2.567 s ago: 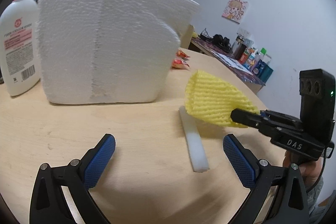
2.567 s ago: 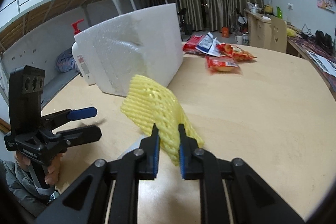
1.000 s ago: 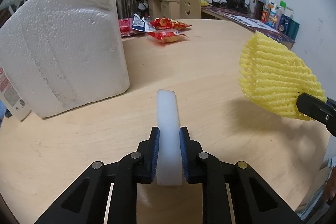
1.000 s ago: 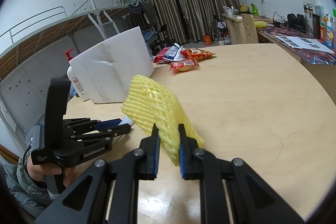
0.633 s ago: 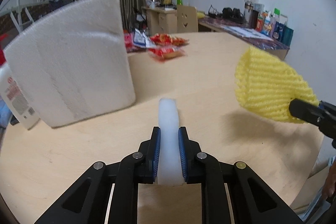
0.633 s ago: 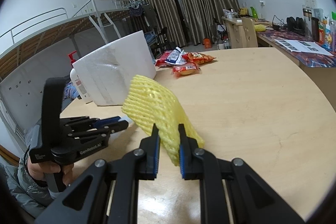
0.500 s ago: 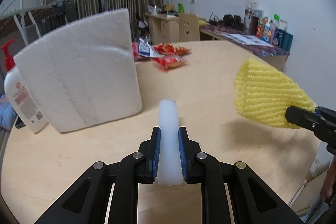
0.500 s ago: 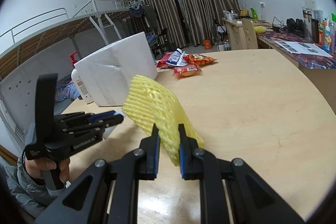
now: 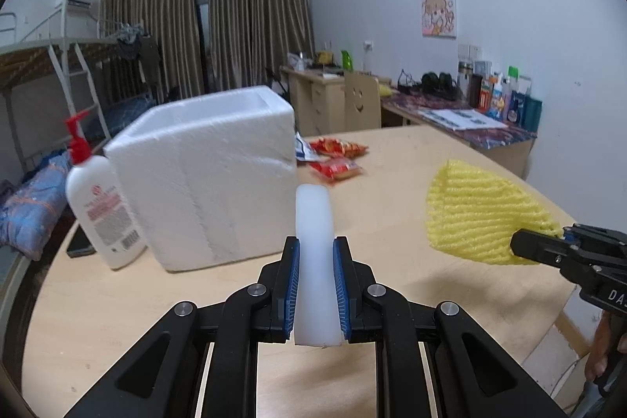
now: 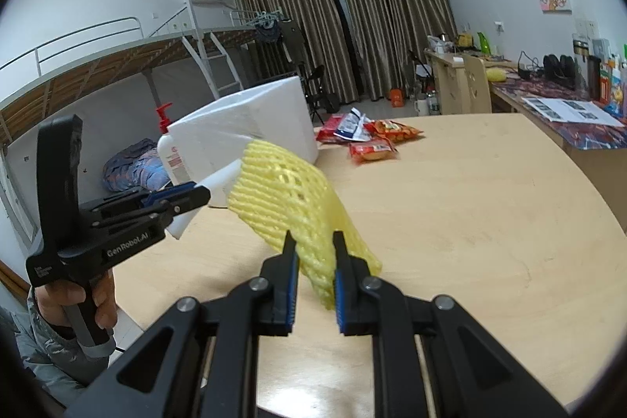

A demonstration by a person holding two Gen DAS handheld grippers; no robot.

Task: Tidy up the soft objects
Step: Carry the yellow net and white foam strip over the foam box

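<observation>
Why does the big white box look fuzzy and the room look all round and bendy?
Left wrist view: the white foam box is smeared by motion blur, while the white foam strip in the left tool stays sharp. Right wrist view: the fisheye lens bows the table edge and curtains, with dark corners around the picture.

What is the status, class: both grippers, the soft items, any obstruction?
Left gripper shut on white foam strip, held above table. Right gripper shut on yellow foam net. Foam box ahead, open top, nothing blocking.
</observation>
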